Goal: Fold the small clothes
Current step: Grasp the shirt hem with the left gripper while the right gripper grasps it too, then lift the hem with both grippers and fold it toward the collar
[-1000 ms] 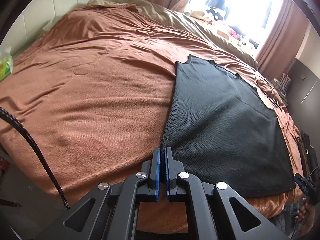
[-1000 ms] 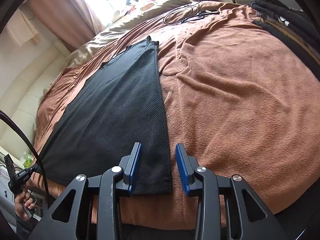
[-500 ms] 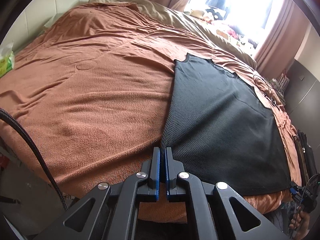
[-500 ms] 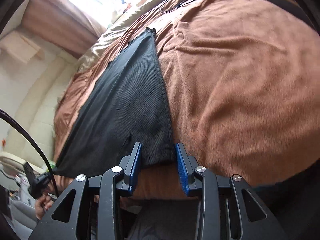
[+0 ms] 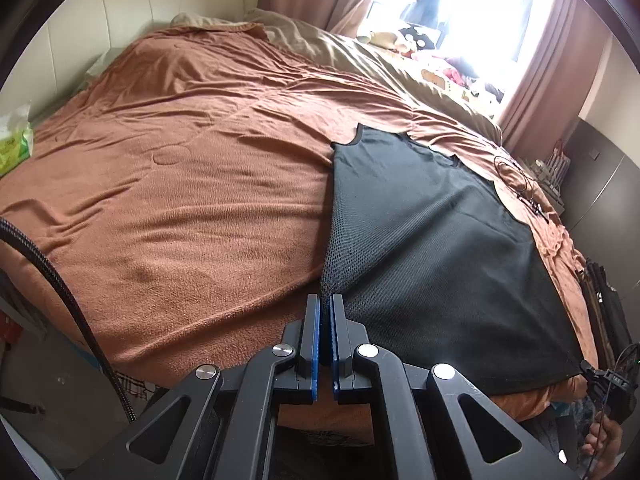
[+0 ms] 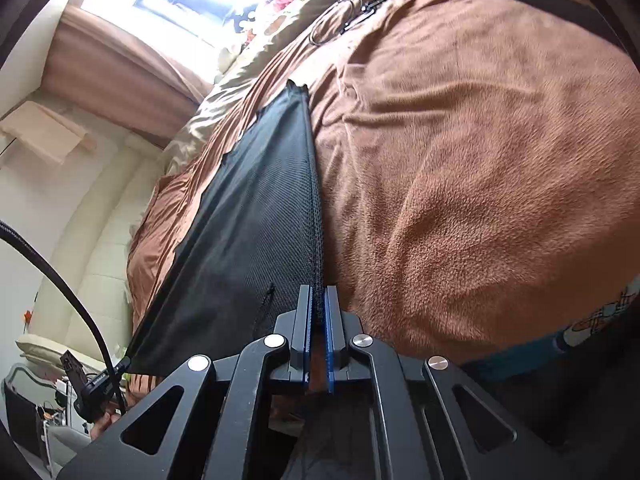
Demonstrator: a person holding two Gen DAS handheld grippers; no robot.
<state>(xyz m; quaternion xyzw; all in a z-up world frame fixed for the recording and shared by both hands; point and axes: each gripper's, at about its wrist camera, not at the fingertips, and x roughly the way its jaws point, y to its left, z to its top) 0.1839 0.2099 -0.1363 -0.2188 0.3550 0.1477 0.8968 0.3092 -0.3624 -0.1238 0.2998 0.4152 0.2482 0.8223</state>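
Left gripper (image 5: 325, 304): clamped on near-left corner of vest (image 5: 432, 248). Right gripper (image 6: 316, 300): clamped on near-right corner. Vest: black mesh, stretched out ahead from both, flat on brown blanket (image 5: 192, 184).

Both the left gripper (image 5: 325, 304) and right gripper (image 6: 317, 296) have fingers pinched closed.

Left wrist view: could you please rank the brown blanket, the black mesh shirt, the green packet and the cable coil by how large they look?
1. brown blanket
2. black mesh shirt
3–4. green packet and cable coil: both small, too close to rank; the packet is cut off at the edge.
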